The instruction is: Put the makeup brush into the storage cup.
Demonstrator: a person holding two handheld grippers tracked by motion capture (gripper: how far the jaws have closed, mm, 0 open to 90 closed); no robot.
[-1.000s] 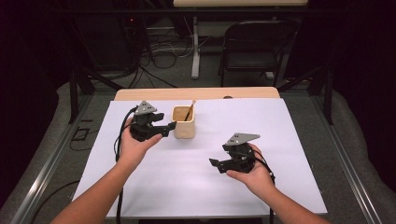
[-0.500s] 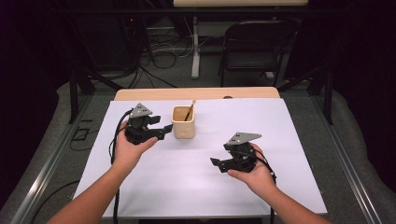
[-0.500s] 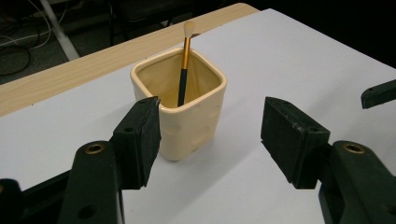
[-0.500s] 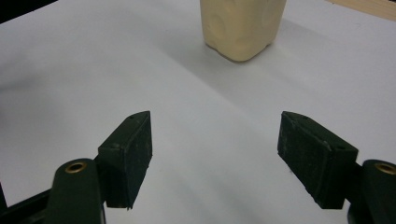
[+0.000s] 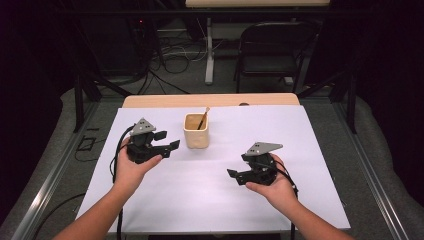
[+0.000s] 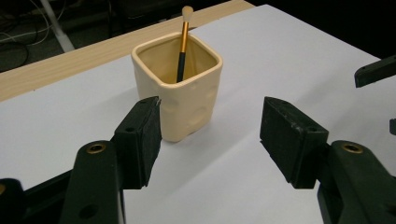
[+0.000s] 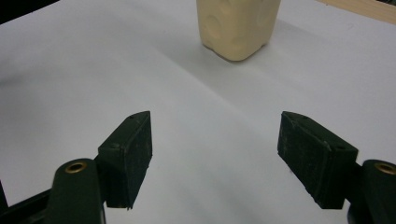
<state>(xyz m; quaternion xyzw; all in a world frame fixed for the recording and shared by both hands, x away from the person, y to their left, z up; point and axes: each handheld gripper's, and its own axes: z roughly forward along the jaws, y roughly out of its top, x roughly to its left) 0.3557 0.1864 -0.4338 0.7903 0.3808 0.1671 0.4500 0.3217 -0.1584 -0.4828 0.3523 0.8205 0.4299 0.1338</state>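
High view shows your left gripper (image 5: 170, 141), jaws spread and empty, just beside the cup (image 5: 196, 131) near the tabletop's far edge; brush (image 5: 203, 119) inside, nothing grasped yet. Your right gripper (image 5: 233, 176) waits released, well apart.

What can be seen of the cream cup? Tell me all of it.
The cream cup is squarish with rounded corners, a thick rim and shallow dimples in its walls; it looks like glazed ceramic. It stands upright on the white sheet, towards the far middle. A brush with a black-and-gold handle leans inside, tip up. Nothing else touches it.
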